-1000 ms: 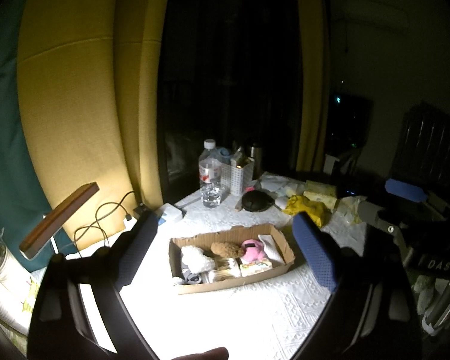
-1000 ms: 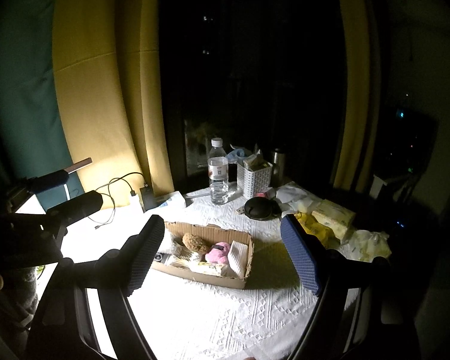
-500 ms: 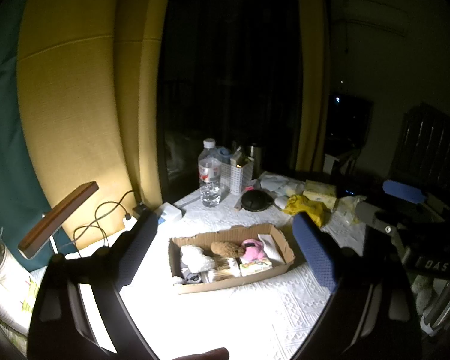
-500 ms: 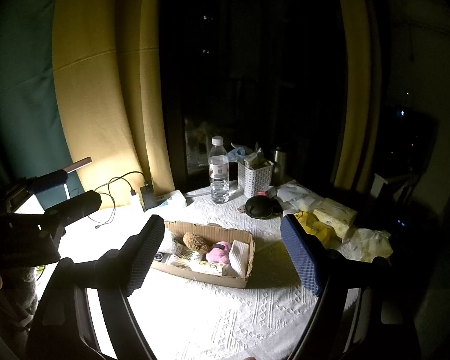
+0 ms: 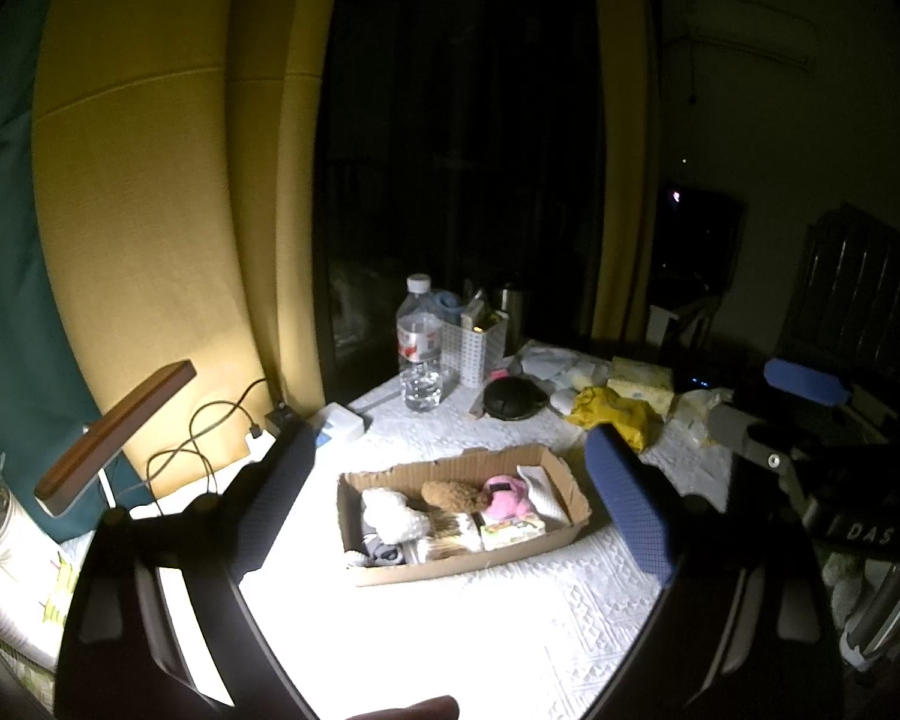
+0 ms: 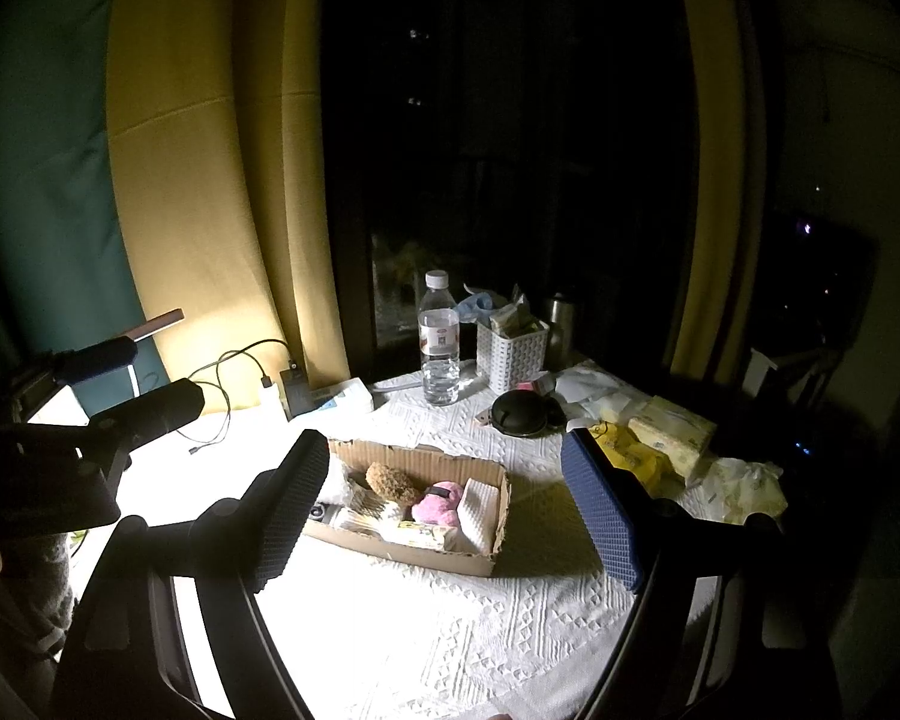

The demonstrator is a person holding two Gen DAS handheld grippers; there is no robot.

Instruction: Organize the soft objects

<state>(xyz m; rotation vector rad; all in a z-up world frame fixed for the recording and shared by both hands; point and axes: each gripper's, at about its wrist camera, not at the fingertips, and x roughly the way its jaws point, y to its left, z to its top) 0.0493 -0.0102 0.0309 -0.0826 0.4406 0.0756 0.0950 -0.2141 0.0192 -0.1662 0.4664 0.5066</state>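
A shallow cardboard box [image 5: 468, 567] [image 6: 402, 552] lies on the white tablecloth. Inside it sit a white plush [image 5: 390, 513], a brown plush [image 5: 450, 495] [image 6: 390, 480], a pink plush [image 5: 504, 495] [image 6: 438, 504], a folded white cloth [image 5: 540, 489] [image 6: 480, 510] and small packets. My left gripper [image 5: 456, 504] hovers open above and in front of the box, holding nothing. My right gripper [image 6: 444, 504] is also open and empty, raised over the box from the right side. The right gripper's body [image 5: 810, 462] shows in the left wrist view, and the left gripper's body [image 6: 90, 438] shows in the right wrist view.
Behind the box stand a water bottle [image 5: 419, 354] [image 6: 439, 348], a white basket [image 5: 474, 348] [image 6: 513, 354], a black round case [image 5: 513, 399] [image 6: 522, 413], a yellow bag [image 5: 612, 411] and tissue packs [image 6: 672, 435]. A desk lamp [image 5: 114, 429], cables [image 5: 210, 438] and yellow curtains [image 5: 150, 210] are at left.
Almost nothing differs; both grippers stay open and raised, with only a slight drift of the views. The box and its contents have not moved.
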